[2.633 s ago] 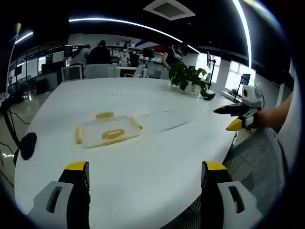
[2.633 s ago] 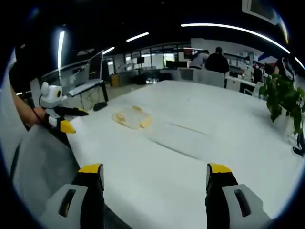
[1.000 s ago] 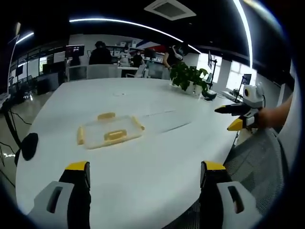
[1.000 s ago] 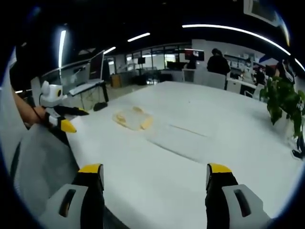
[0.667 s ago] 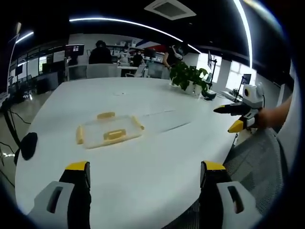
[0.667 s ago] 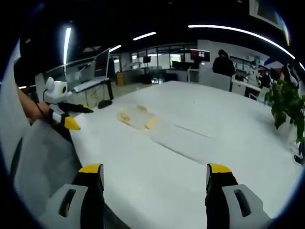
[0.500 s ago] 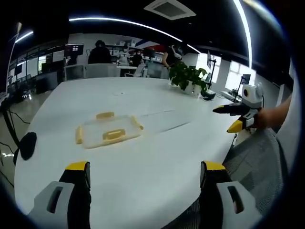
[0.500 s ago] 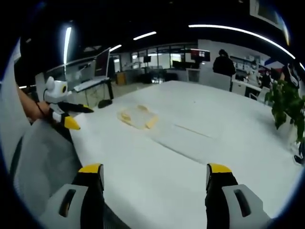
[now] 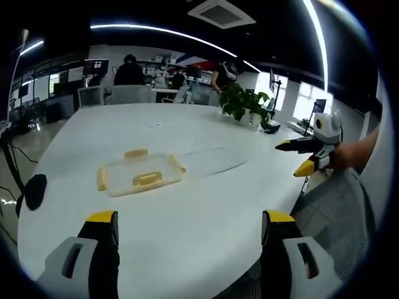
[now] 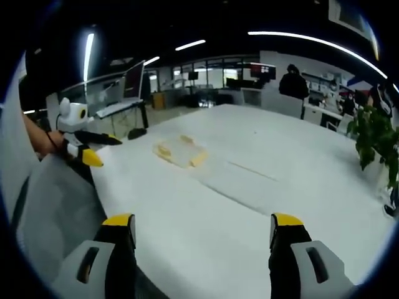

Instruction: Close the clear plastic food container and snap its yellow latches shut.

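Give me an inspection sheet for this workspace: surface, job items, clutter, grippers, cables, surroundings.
Surface: large white table, mostly bare, with a seam line running across it.
Job's things: clear plastic food container lies flat on the table, yellow latches at its edges; whether they are snapped cannot be told.
Clutter: potted plant near the far edge.
Grippers: left gripper open, holding nothing, short of the container; right gripper open, holding nothing, also well back.
Cables: a dark cable runs beside the table at left.
Surroundings: open office, desks, monitors, people standing at the far end, ceiling light strips.

Clear plastic container (image 9: 139, 174); matt white table (image 9: 187, 212).
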Demonstrator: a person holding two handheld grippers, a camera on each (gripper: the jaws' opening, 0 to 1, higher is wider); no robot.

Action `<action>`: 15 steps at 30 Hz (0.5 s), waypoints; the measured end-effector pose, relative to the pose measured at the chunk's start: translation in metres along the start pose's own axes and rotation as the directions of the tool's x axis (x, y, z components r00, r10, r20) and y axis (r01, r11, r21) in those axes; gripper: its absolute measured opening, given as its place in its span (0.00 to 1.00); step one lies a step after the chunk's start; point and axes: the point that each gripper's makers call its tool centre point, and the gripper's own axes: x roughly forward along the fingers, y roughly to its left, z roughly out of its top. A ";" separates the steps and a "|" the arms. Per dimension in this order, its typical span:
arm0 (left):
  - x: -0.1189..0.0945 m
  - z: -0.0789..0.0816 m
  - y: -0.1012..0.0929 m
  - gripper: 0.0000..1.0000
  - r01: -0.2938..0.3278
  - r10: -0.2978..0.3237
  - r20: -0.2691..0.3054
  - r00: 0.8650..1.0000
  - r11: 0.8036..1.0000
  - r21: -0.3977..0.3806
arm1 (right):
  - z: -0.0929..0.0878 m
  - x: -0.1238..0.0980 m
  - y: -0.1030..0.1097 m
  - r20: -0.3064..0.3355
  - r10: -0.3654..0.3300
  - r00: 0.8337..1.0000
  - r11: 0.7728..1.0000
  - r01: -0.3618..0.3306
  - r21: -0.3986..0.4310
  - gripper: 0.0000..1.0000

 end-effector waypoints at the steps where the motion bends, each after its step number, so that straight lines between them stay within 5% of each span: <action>1: 0.000 0.000 0.000 0.96 -0.002 0.002 0.001 1.000 1.000 -0.002 | 0.000 0.000 0.000 -0.002 0.000 1.000 1.000 0.000 -0.007 0.89; 15: -0.005 -0.003 0.014 0.93 -0.050 0.050 -0.004 0.999 0.998 -0.024 | 0.000 0.001 -0.007 -0.003 0.000 1.000 1.000 0.000 -0.022 0.89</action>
